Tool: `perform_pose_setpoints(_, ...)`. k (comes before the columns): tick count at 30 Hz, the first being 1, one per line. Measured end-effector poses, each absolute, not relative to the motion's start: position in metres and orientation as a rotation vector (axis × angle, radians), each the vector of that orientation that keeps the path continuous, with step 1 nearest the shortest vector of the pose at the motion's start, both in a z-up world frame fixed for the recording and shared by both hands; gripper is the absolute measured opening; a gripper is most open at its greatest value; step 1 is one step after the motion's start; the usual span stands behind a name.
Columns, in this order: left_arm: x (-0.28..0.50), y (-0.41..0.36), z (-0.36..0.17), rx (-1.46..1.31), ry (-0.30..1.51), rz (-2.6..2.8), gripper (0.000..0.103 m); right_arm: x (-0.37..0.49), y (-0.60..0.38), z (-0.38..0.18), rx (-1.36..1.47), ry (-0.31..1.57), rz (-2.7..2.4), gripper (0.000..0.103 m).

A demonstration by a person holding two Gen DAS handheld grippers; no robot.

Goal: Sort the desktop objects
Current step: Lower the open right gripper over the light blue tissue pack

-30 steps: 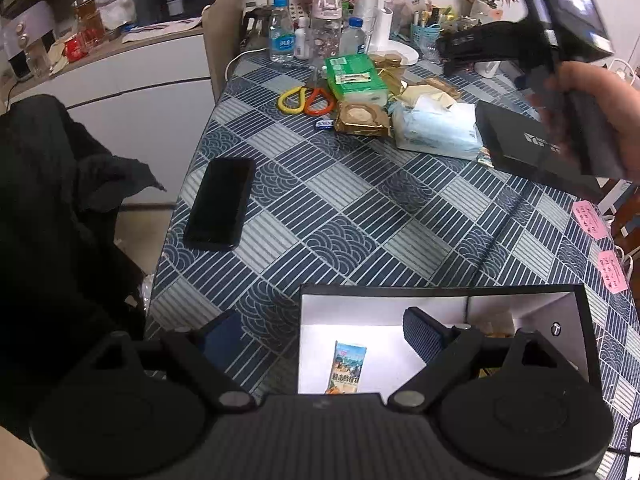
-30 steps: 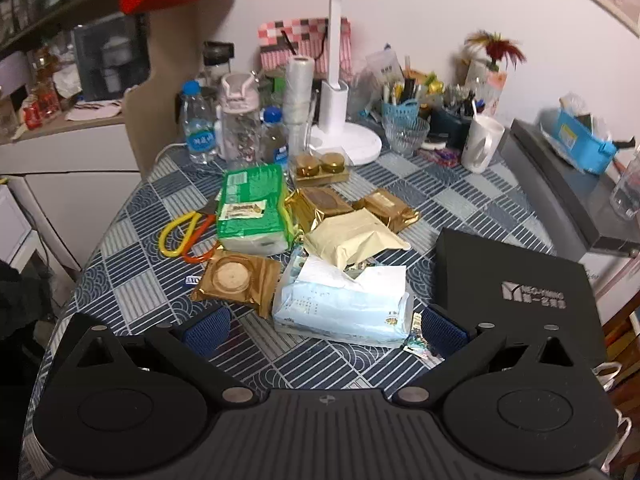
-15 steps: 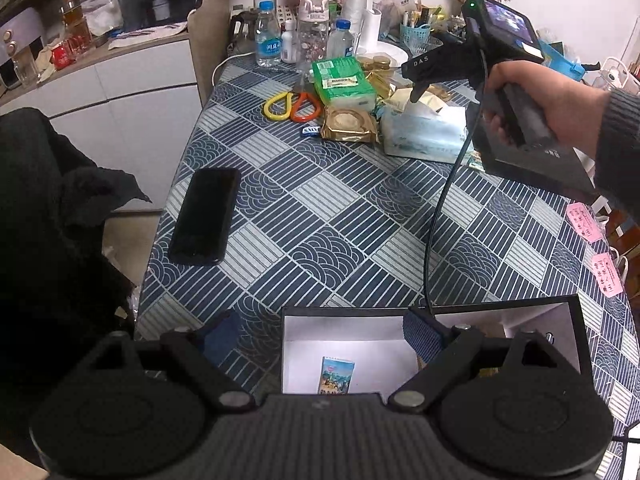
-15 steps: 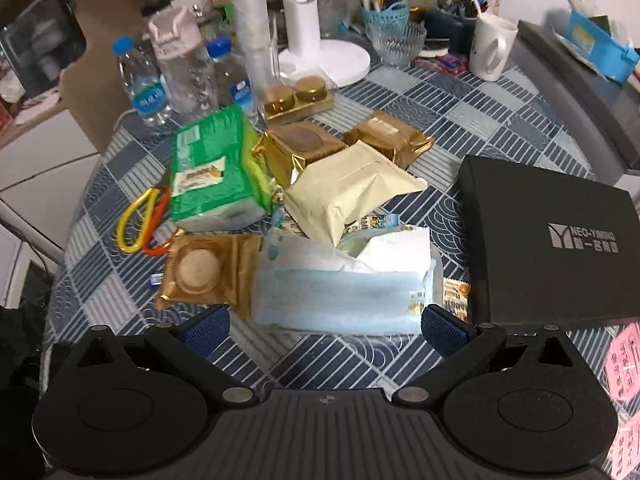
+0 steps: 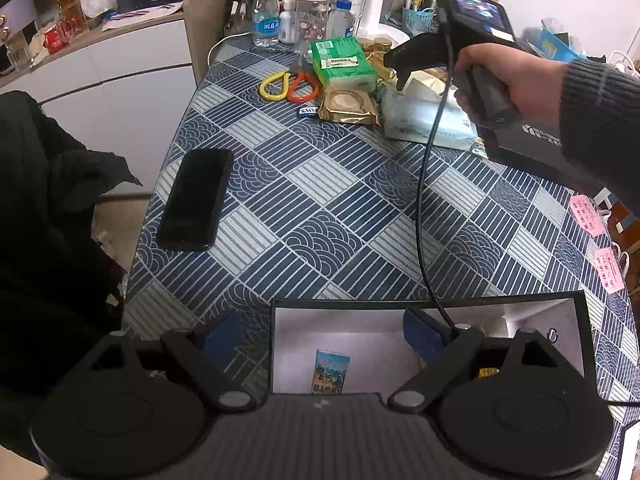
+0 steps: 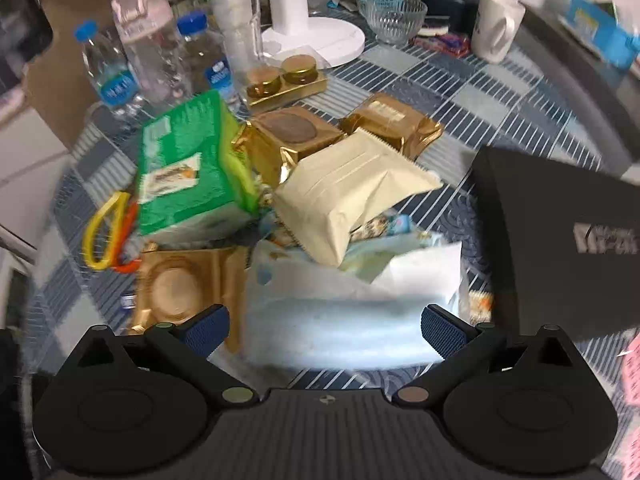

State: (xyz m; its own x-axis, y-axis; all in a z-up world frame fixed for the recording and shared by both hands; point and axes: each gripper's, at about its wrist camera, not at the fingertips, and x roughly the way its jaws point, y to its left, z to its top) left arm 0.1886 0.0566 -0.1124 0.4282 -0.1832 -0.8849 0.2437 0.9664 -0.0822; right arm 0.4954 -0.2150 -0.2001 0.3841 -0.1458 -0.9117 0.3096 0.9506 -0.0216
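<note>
My left gripper [image 5: 320,334] is open and empty, over the near rim of an open black box [image 5: 424,303] with a white inside that holds a small colourful packet [image 5: 329,372]. My right gripper [image 6: 325,326] is open and empty, low over a pale blue tissue pack [image 6: 340,316], its pads either side of it. Behind the tissue pack lie a cream pouch [image 6: 352,196], gold snack packets [image 6: 288,140], a green pack [image 6: 188,172] and a flat gold packet [image 6: 176,288]. In the left wrist view the right gripper [image 5: 404,68] hangs over that pile [image 5: 424,120].
A black phone [image 5: 196,198] lies near the table's left edge. Yellow and orange scissors [image 5: 290,86] lie left of the pile. A black box lid [image 6: 560,240] sits right of it. Bottles [image 6: 152,56], a lamp base [image 6: 316,36], a bowl and a mug stand behind. Pink notes [image 5: 586,216] lie at the right edge.
My right gripper has moved forward and down toward the tissue pack, which now fills the space between its fingers. The left gripper has stayed over the box.
</note>
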Motion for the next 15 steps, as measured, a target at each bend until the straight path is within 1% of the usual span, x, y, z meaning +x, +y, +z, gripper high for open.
perform_pose_setpoints(5,0.190,0.060,-0.113,0.060,1.105,-0.251,0.103,0.509,-0.208,-0.217,0.117,1.121,-0.341,0.103)
perform_pose_setpoints(10,0.193,0.063,-0.115,0.058,1.111,-0.235,0.103,0.513,-0.200,-0.238,0.018,1.158,-0.343,0.103)
perform_pose_setpoints(15,0.193,0.063,-0.115,0.051,1.111,-0.242,0.103,0.498,-0.199,-0.246,-0.062,1.200,-0.319,0.103)
